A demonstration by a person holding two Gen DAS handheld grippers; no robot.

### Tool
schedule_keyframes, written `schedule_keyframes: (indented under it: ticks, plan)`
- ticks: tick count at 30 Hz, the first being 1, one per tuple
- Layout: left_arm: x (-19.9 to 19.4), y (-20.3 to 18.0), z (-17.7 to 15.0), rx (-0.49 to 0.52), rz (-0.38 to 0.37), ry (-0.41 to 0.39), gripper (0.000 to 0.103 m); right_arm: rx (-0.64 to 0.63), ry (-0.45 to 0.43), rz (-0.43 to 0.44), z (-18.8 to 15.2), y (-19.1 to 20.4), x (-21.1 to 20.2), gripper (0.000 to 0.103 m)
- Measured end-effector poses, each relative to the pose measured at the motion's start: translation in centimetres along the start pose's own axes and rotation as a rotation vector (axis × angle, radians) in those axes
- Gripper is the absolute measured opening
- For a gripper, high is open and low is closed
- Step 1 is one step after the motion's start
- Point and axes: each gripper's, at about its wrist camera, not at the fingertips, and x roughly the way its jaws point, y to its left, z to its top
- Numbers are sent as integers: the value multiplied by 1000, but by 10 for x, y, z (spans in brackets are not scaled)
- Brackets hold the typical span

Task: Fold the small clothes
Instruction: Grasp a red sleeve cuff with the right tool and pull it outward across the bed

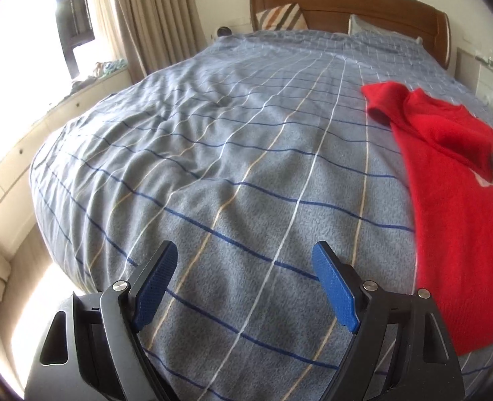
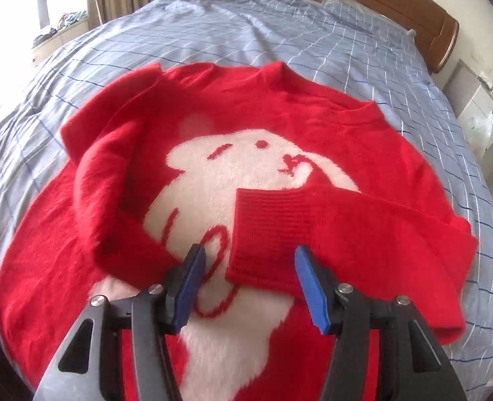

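Red sweater (image 2: pixel 213 140) lying on the bed (image 1: pixel 213 133) — both sleeves folded in; left gripper (image 1: pixel 246 257) and right gripper (image 2: pixel 249 260) hovering spread, pinching nothing — bare blanket filling frame left.

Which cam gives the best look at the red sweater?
Right wrist view: the whole red sweater lies front up on the bed, white bear design and both folded-in sleeves visible, ribbed cuff nearest the camera. Left wrist view catches only one side of it at the frame's right edge, design mostly cut off.

Fuzzy knit sweater (image 2: pixel 119 153) – ribbed cuffs – on soft matt bedspread (image 1: pixel 213 153); glossy wooden headboard (image 1: pixel 346 3).
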Motion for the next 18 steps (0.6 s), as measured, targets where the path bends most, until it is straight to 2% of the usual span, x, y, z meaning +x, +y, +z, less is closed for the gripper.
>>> schedule_keyframes:
  ticks: [1, 2, 3, 4, 7, 11, 14, 18]
  plan:
    - [3, -1, -1, 5, 5, 10, 85, 24, -8, -3, 0, -1, 7, 56]
    - [5, -1, -2, 7, 3, 21, 85, 61, -22, 7, -1, -5, 10, 45]
    - [6, 0, -2, 6, 1, 29, 85, 107, -33, 13, -1, -11, 8, 29]
    - [7, 1, -3, 1, -1, 35, 85, 155, -42, 16, -3, -20, 2, 9]
    - [8, 1, -3, -11, -3, 42, 85, 293, -135, 36, -11, -61, -35, 9]
    - [9, 0, -4, -15, 2, 45, 86, 444, -251, -11, -48, -142, -100, 9]
    - [11, 2, -4, -28, -7, 53, 86, 585, -297, -83, -100, -212, -143, 9]
    - [15, 6, -5, -61, -27, 69, 87, 827, -283, -177, -186, -302, -170, 9]
